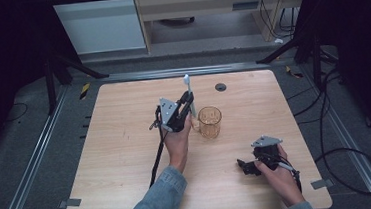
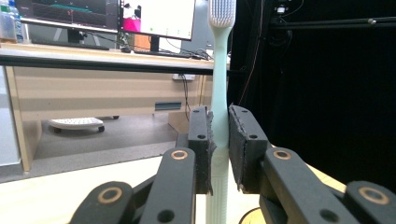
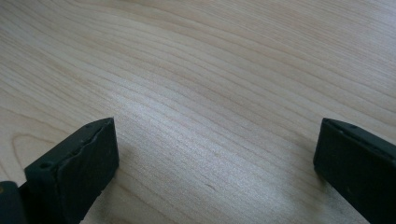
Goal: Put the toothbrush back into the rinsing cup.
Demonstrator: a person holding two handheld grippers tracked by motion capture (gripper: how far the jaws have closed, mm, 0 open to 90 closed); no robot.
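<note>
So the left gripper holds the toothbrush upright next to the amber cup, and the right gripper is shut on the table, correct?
Not quite. The right gripper is open: the right gripper view shows its fingers wide apart over bare table. The rest stands: the left gripper holds the toothbrush upright beside the amber cup.

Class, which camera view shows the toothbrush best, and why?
The left gripper view: the toothbrush stands upright, close up, clamped between the jaws, bristles at top. The high view shows it small beside the cup. The right gripper view faces bare table.
</note>
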